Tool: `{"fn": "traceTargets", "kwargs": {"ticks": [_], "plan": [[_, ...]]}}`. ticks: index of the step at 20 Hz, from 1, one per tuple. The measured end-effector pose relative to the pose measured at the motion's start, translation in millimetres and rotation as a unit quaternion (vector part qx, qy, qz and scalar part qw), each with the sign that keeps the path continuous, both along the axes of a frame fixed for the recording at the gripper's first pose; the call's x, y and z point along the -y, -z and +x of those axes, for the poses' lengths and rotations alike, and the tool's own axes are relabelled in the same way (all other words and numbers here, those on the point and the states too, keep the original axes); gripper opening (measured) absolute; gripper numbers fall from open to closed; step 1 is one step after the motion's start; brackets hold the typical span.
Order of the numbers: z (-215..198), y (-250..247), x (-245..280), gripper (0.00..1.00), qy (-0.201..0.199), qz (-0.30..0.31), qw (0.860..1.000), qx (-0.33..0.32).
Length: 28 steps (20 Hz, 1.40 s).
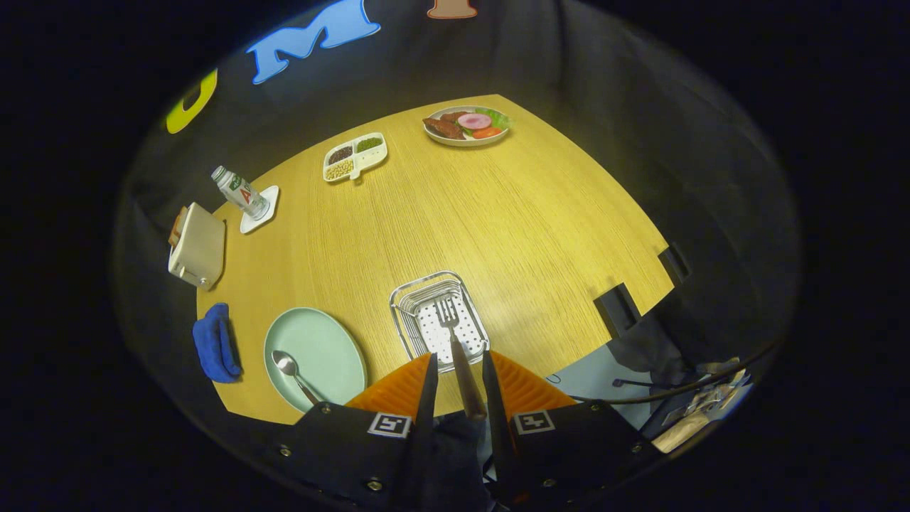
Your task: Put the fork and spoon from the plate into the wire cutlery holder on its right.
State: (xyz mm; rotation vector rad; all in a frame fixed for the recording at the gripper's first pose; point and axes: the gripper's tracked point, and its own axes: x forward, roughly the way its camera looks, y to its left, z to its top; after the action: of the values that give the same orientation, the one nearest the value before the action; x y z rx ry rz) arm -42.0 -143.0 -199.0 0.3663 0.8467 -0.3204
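My claw is clamped on the fork; its tines hang over the wire cutlery holder. The spoon lies on the plate, left of the holder.

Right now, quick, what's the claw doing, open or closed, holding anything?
Claw: closed on the fork, held by its handle, tines over the holder. Spoon lies on the plate.

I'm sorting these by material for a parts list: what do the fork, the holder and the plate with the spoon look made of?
Fork, gripped between the gripper fingers: polished metal, it glints. Wire cutlery holder: bright metal wire, perforated pale base. Plate: matte pale green, probably ceramic or plastic. Spoon: shiny metal.
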Motion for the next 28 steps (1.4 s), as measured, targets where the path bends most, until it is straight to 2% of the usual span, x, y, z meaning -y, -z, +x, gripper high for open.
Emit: {"fn": "traceTargets", "kwargs": {"ticks": [5,9,13,18,24,28], "plan": [[9,-24,-1,0.38,-0.004,-0.035,0.998,0.044],[23,-50,-26,0.38,-0.040,-0.065,0.993,0.093],[39,-63,-68,0.38,-0.099,-0.083,0.984,0.121],[54,-56,-135,0.38,-0.197,-0.087,0.969,0.124],[61,-9,-203,0.38,-0.307,-0.078,0.946,0.074],[57,39,-229,0.38,-0.369,-0.084,0.925,0.021]]}}
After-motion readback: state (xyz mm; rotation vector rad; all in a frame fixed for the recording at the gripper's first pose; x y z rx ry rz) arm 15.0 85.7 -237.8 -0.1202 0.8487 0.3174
